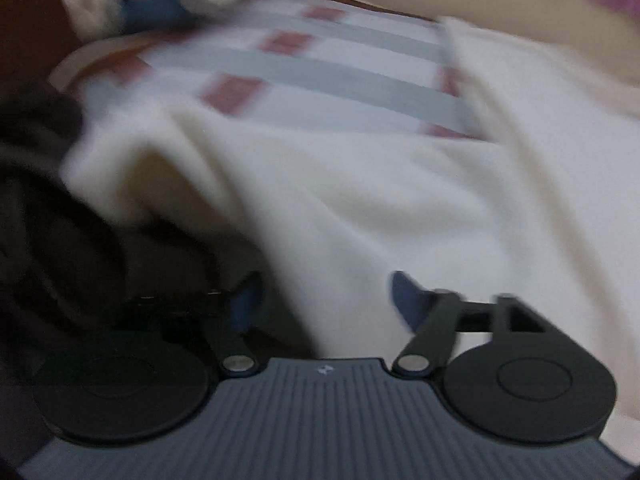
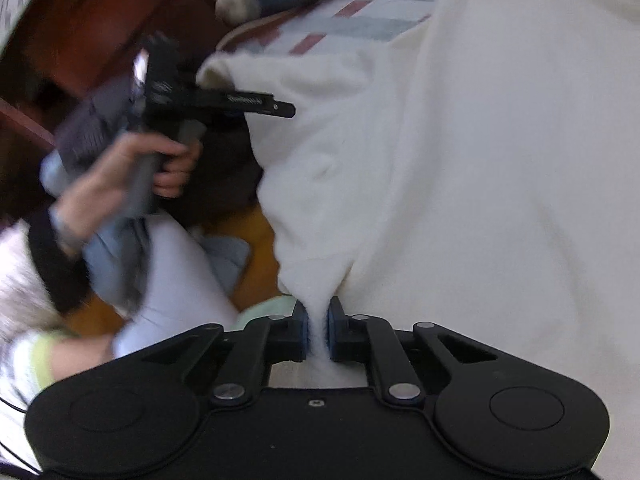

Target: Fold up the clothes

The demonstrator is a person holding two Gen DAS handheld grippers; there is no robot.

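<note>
A white fleecy garment (image 2: 460, 160) is spread over a bed cover (image 2: 360, 20) with grey and dark red blocks, its long axis running from the near edge up and away in the right wrist view. Its near edge is bunched and pinched between the closed pads of the right gripper (image 2: 318, 330). The left gripper (image 1: 326, 300) is seen with fingers spread, white cloth lying between them ungripped. No containers are shown. The cloth looks soft, cream-white and creased.
</note>
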